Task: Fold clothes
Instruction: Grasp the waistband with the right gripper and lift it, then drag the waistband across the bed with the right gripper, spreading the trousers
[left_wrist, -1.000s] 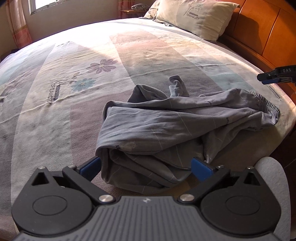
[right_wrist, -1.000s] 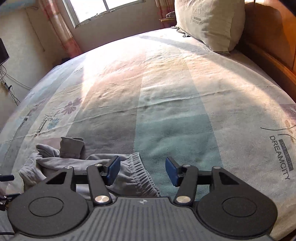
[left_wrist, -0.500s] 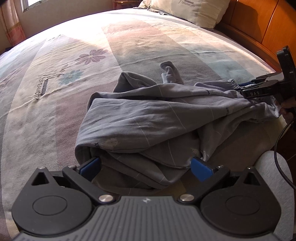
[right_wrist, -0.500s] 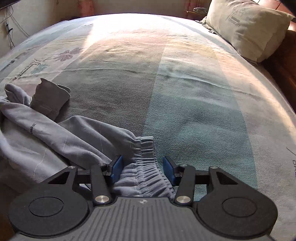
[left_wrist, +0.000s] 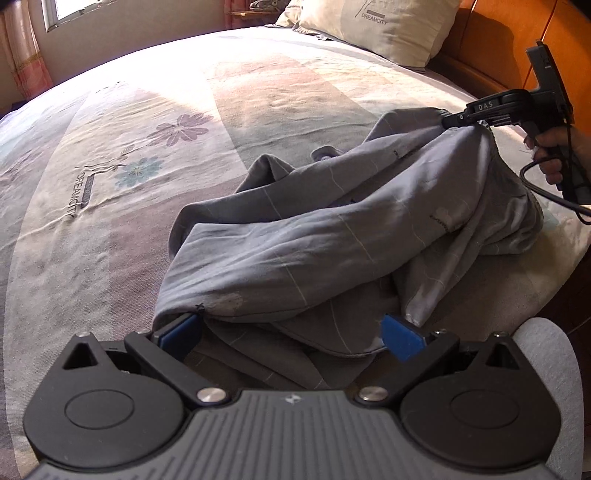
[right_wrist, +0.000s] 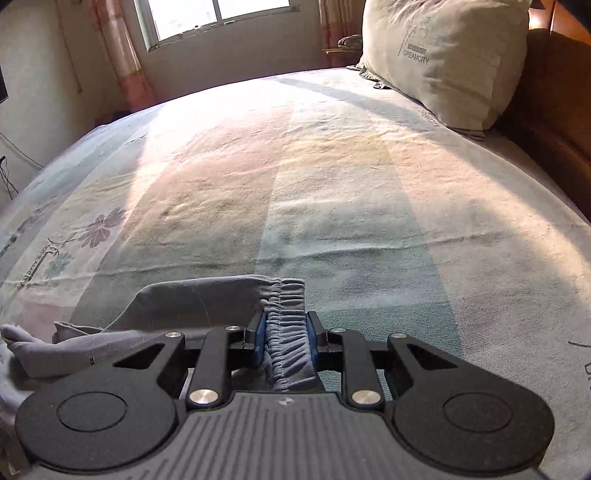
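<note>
Crumpled grey trousers (left_wrist: 332, 236) lie on the bed near its front edge. My left gripper (left_wrist: 291, 330) is open, its blue pads on either side of the near bunch of cloth, not closed on it. My right gripper (right_wrist: 284, 330) is shut on the trousers' elastic waistband (right_wrist: 286, 314) and holds it lifted off the sheet. It also shows in the left wrist view (left_wrist: 458, 120) at the right, held by a hand, with the cloth hanging from it. A trouser leg (right_wrist: 44, 347) trails to the left in the right wrist view.
The bed sheet (right_wrist: 332, 192) has pastel stripes and flower prints. A pillow (right_wrist: 443, 55) leans on the wooden headboard (left_wrist: 491, 40) at the far right. The window (right_wrist: 218, 14) and curtains are behind. The bed's edge and a grey knee (left_wrist: 550, 354) are at lower right.
My right gripper has closed on the waistband and lifted it up off the bed. The left gripper has stayed open at the near cloth.
</note>
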